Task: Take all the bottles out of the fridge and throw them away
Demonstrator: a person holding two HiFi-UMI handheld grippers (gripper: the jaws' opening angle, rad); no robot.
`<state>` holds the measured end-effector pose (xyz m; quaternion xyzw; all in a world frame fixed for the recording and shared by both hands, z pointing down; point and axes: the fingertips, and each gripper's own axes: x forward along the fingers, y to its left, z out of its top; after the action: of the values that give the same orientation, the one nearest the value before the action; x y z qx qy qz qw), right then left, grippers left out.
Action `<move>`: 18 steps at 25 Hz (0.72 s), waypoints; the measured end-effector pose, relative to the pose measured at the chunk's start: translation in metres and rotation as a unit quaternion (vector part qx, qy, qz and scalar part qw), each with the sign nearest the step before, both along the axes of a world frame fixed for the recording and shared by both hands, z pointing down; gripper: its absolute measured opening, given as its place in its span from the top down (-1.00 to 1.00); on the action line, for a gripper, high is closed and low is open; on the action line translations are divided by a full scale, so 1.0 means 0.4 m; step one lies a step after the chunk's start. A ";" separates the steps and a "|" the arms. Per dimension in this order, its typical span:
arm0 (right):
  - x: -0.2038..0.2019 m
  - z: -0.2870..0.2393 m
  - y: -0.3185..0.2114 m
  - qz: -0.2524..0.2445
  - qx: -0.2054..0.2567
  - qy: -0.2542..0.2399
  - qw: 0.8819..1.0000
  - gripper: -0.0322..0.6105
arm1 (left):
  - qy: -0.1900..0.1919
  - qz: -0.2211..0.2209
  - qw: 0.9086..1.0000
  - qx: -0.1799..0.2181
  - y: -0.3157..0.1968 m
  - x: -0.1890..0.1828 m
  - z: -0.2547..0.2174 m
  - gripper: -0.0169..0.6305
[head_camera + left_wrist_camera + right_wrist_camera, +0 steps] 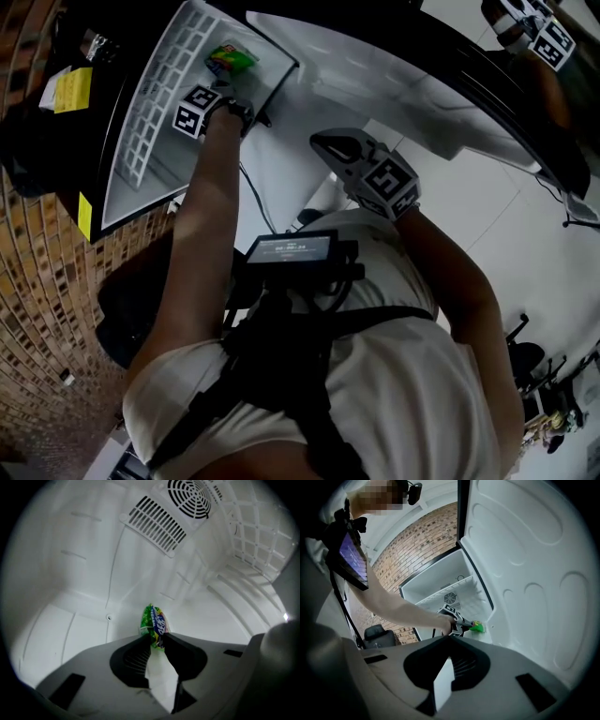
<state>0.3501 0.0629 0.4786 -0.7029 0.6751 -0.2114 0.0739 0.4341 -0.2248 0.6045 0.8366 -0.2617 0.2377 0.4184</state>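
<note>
- Because the fridge [141,122] is a tight white box and your left arm reaches deep into it, a quick pull could knock the gripper against a wall or the wire rack [253,527] at the side. Draw back along the line of your arm.
- With the fridge door [525,564] standing open just beside your right side, a wide swing on the way out could strike it or push it toward your arm.
- Your left gripper [157,637] has its fingers clamped on the near end of the bottle only, right at their tips. That looks like a thin hold, and a jolt or a twist of the wrist could let it slide out.
- Your right gripper [450,638] hangs outside the fridge, fingers together on nothing. It cannot catch a drop as it stands, so don't count on it.
- The bottle [153,618], green, crushed and labelled, sticks out past the fingertips inside the fridge, near the back wall. Crushed plastic may give under the pads, so it could pivot or fall to the fridge floor. You cannot tell from here whether it rests on that floor.
</note>
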 end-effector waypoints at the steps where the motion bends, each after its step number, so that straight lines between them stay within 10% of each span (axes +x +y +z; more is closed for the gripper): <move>1: -0.004 -0.004 -0.005 -0.006 0.001 0.002 1.000 0.93 | 0.007 0.001 1.000 0.001 0.006 -0.009 -0.012 0.63; 13: -0.071 -0.049 -0.085 -0.058 0.038 -0.003 0.998 0.94 | 0.070 0.091 0.992 0.045 0.139 -0.154 -0.176 0.63; 18: -0.099 -0.053 -0.098 -0.072 0.049 -0.001 0.996 0.93 | 0.046 0.200 0.966 0.159 0.228 -0.197 -0.244 0.63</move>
<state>0.3105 0.0236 0.4574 -0.6475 0.7336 -0.1840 0.0937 0.3551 -0.1337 0.5068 0.9375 -0.1044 0.2334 0.2359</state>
